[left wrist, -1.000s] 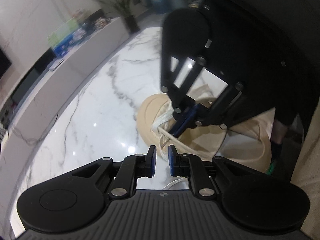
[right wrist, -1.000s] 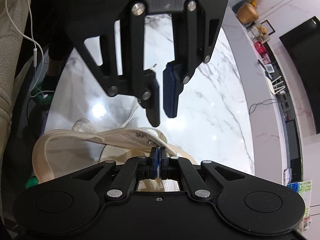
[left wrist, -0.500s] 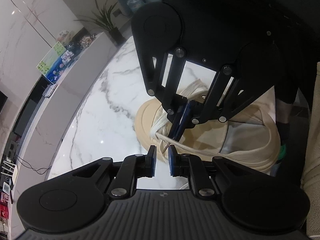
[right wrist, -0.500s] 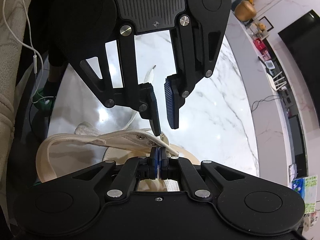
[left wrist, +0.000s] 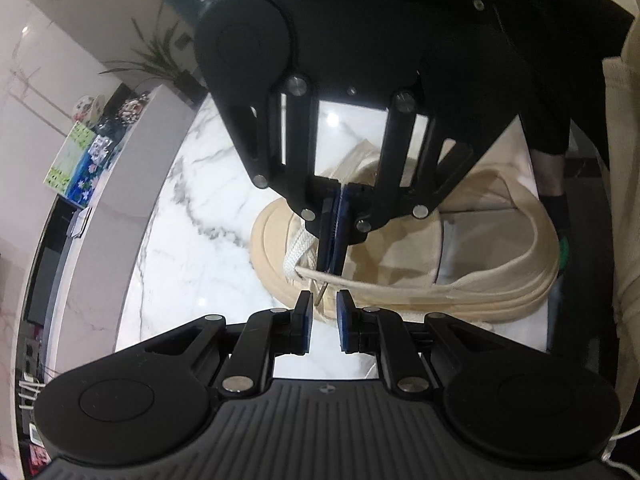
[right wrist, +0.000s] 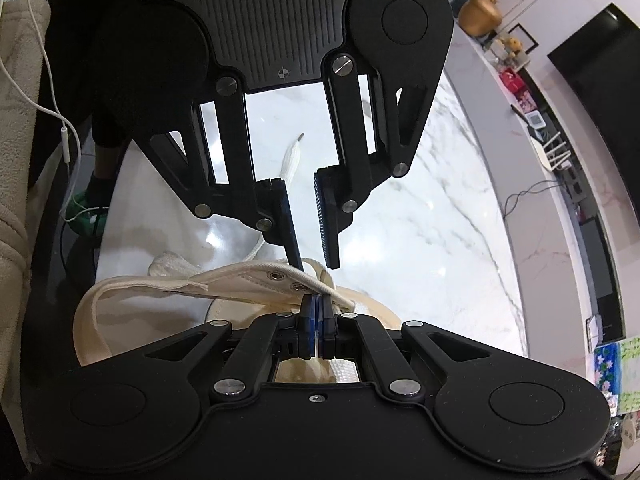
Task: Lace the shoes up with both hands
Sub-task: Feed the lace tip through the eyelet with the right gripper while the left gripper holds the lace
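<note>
Blue pads of the right gripper (right wrist: 316, 330) are pressed together on the white lace (right wrist: 318, 346), pushing its tip through an eyelet of the beige shoe (left wrist: 400, 264) on the marble table (left wrist: 208, 240). The left gripper (left wrist: 322, 320) waits slightly spread, nothing pinched, the aglet (left wrist: 320, 294) poking out just before its pads. Best advice: slide the left forward, centre the aglet, clamp, and only then free the right.
</note>
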A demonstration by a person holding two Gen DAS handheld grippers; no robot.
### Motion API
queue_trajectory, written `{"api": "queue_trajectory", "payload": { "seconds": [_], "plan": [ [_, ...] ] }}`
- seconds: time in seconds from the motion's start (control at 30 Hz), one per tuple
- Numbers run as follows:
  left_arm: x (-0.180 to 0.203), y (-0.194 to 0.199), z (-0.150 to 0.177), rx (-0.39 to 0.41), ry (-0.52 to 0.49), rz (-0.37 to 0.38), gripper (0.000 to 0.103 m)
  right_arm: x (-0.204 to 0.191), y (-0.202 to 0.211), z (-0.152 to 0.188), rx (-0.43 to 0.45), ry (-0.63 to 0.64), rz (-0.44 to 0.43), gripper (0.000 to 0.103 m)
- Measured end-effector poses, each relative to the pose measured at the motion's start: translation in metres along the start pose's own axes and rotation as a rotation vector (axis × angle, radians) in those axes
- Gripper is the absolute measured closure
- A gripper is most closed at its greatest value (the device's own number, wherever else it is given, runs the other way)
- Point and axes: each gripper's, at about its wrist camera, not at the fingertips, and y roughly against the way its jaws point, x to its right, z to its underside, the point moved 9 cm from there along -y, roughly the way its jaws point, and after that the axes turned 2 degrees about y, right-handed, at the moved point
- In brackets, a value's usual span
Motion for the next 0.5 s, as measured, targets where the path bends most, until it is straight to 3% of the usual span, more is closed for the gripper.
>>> {"api": "queue_trajectory", "payload": {
  "seconds": [0.5],
  "plan": [
    [-0.008,-0.012,0.0,0.026,-0.105,0.022,0.091,0.001,-0.006,-0.002,0.006,-0.011,-0.009,0.103]
  ]
}}
